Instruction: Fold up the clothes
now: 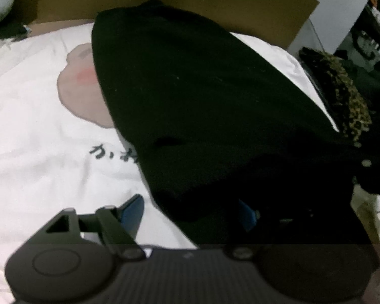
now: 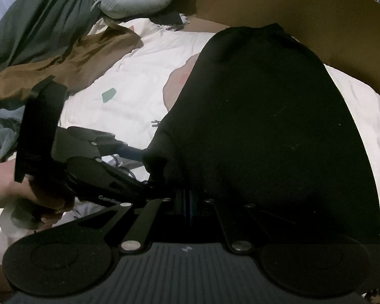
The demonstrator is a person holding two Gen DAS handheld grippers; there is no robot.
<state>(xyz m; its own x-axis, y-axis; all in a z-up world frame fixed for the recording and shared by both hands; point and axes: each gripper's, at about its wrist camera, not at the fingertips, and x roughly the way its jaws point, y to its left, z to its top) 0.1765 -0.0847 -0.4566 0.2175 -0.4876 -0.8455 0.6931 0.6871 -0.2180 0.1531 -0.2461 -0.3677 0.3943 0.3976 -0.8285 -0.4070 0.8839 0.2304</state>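
Two blue-padded fingers [image 1: 133, 211] of the left tool [image 1: 190, 214] stand spread in the left wrist view, with an edge of the black garment [image 1: 202, 106] draped between them; whether they pinch it I cannot tell. That garment lies across a white T-shirt [image 1: 33, 116] printed with a pinkish figure and dark lettering, on a bed. A leopard-print cloth [image 1: 347, 101] sits at the right.

From the right wrist view, the right tool [image 2: 187, 202] is pressed together on the black garment's near edge (blue pads barely visible). The left tool [image 2: 129, 152], held by a hand [image 2: 20, 192], touches the cloth's left edge. Brown fabric [image 2: 71, 68] lies beyond.
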